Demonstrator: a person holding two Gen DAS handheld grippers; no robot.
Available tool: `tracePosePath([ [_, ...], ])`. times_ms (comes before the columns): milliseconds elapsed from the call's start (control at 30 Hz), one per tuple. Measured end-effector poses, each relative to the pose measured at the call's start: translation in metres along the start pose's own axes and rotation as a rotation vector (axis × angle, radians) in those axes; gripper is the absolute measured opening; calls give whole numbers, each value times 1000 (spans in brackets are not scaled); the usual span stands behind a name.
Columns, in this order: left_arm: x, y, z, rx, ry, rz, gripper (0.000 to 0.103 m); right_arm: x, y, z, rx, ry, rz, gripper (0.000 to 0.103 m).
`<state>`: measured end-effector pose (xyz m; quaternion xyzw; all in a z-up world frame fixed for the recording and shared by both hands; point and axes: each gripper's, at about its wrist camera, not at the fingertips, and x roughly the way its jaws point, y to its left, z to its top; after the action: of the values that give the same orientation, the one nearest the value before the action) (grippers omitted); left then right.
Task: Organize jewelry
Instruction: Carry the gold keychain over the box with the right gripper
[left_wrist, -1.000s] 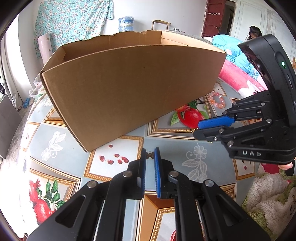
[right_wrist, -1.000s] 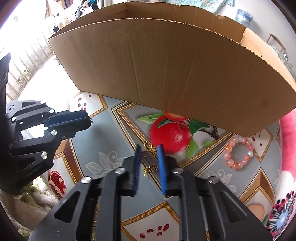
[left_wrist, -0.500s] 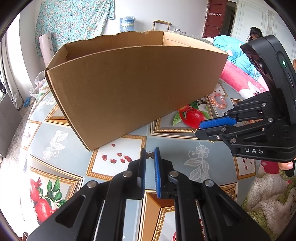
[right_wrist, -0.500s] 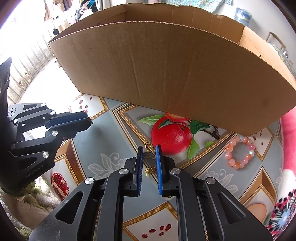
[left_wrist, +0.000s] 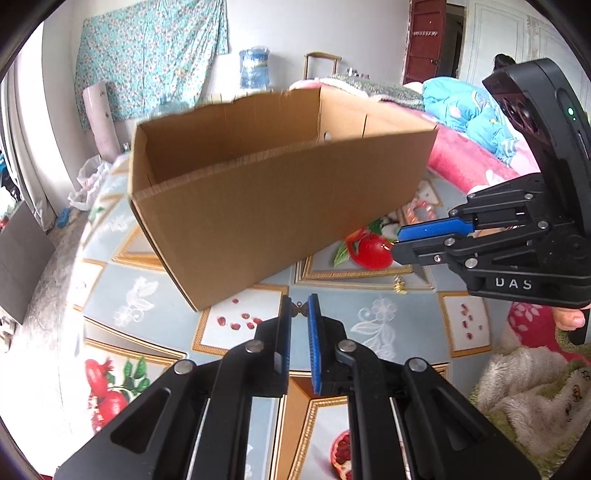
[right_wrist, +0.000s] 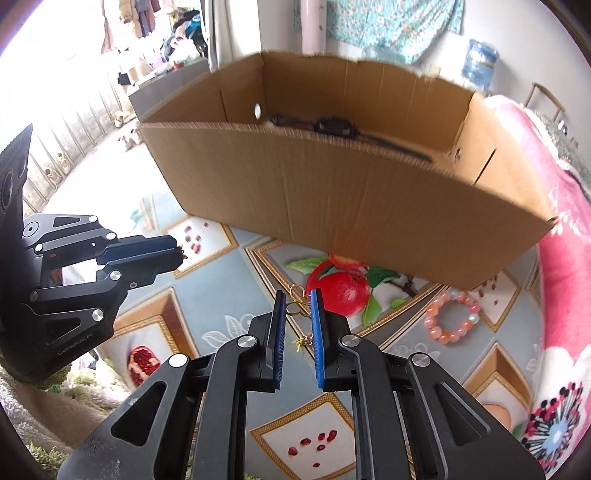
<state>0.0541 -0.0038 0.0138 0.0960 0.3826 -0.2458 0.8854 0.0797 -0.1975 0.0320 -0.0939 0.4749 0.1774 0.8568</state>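
Note:
A brown cardboard box (left_wrist: 280, 192) stands on the patterned tablecloth; it also shows in the right wrist view (right_wrist: 351, 199). My left gripper (left_wrist: 299, 308) is shut on a small dark butterfly-shaped trinket (left_wrist: 299, 309), raised in front of the box. My right gripper (right_wrist: 295, 306) is shut on a gold earring (right_wrist: 297, 304), whose chain end hangs down (right_wrist: 303, 340); that dangling gold piece shows in the left wrist view (left_wrist: 399, 286) under the right gripper (left_wrist: 399, 240). A pink bead bracelet (right_wrist: 452, 317) lies on the cloth to the right, near the box.
A dark strap-like item (right_wrist: 332, 125) lies inside the box. A pink blanket (right_wrist: 565, 258) lies to the right. A fluffy green-white cloth (left_wrist: 535, 384) lies at the near right edge. The left gripper (right_wrist: 110, 258) is at the left of the right wrist view.
Both grippers have risen, so the inside of the box now shows. The right gripper has lifted the gold earring off the cloth. The left still holds its trinket.

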Motion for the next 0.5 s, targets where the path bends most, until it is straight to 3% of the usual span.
tracePosePath([
  [167, -41, -5, 22, 26, -113, 9, 8, -49, 5, 12, -26, -114, -12, 11],
  [333, -75, -3, 64, 86, -254, 23, 8, -93, 1, 38, -110, -261, -34, 11],
  [433, -69, 0, 90, 112, -254, 16, 8, -103, -12, 60, -150, -309, -41, 11],
  [500, -53, 7, 108, 104, -215, -33, 8, -99, -23, 80, -166, -302, -32, 11],
])
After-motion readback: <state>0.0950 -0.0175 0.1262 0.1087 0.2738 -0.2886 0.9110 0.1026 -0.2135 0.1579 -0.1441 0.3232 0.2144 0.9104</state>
